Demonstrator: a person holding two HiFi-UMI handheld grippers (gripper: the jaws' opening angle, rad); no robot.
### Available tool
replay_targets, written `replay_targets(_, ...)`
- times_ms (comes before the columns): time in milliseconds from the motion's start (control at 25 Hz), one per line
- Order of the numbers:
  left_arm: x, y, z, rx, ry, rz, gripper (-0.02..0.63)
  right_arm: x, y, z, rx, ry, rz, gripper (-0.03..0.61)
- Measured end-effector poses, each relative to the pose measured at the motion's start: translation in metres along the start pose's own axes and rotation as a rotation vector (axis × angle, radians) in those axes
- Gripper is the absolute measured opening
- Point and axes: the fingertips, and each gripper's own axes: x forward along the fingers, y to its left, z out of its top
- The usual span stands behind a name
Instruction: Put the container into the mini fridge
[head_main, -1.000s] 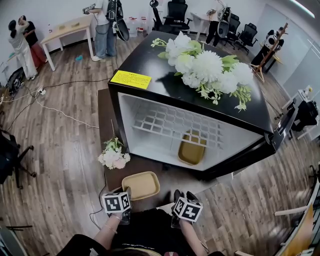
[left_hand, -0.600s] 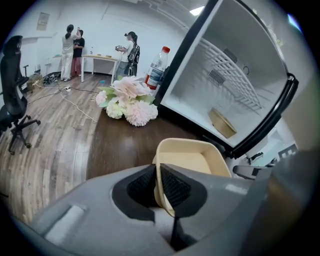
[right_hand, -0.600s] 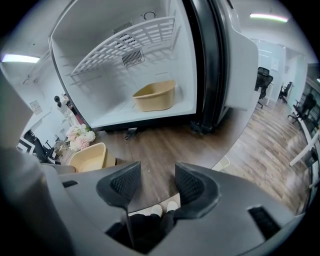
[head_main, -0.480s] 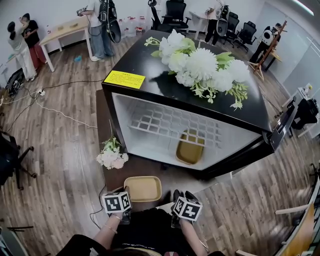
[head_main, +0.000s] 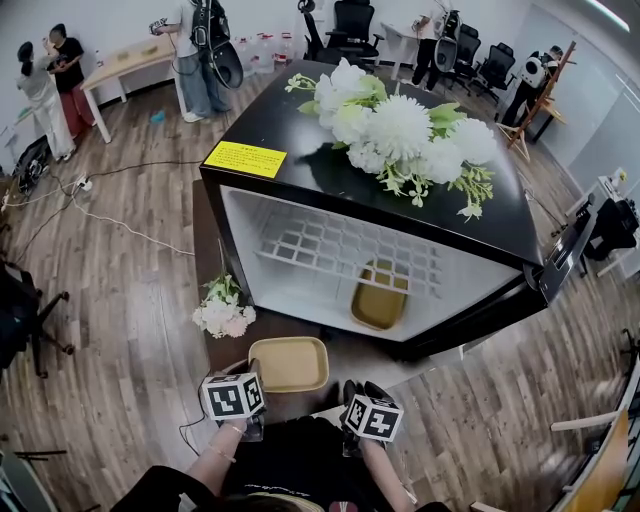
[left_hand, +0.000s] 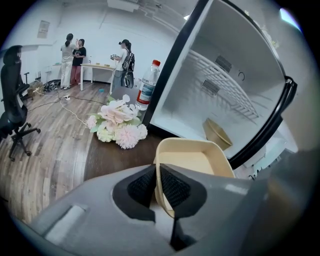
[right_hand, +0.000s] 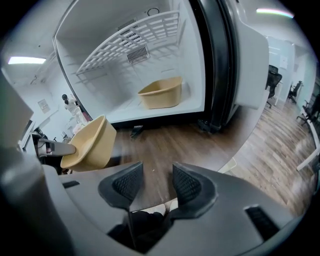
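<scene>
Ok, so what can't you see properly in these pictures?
- Yellow sticker on the mini fridge, head view: the print is too small to read.
- Plastic bottle, left gripper view: the label is too small and blurry to read.
- Container in the fridge, right gripper view: its own wall hides the inside.
- People at the back, head view: too small to tell what they are doing.

Matt plastic container (head_main: 288, 363) — glossy black mini fridge top (head_main: 320, 182), wood-grain floor (head_main: 130, 290).
</scene>
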Motion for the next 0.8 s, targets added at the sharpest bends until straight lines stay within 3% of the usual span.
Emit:
replay_targets(240,0.005,-0.006,0.026,0.02,-0.044,0.024,0.026,-0.001,0.002,0.01,-0.014,-0.053,0.012,0.17)
replay_targets(800,0.029,-0.024,0.084,0.063,-0.11,0.056,0.025,0.01,0.008,0.002,-0.026,0.007,0.046,0.166)
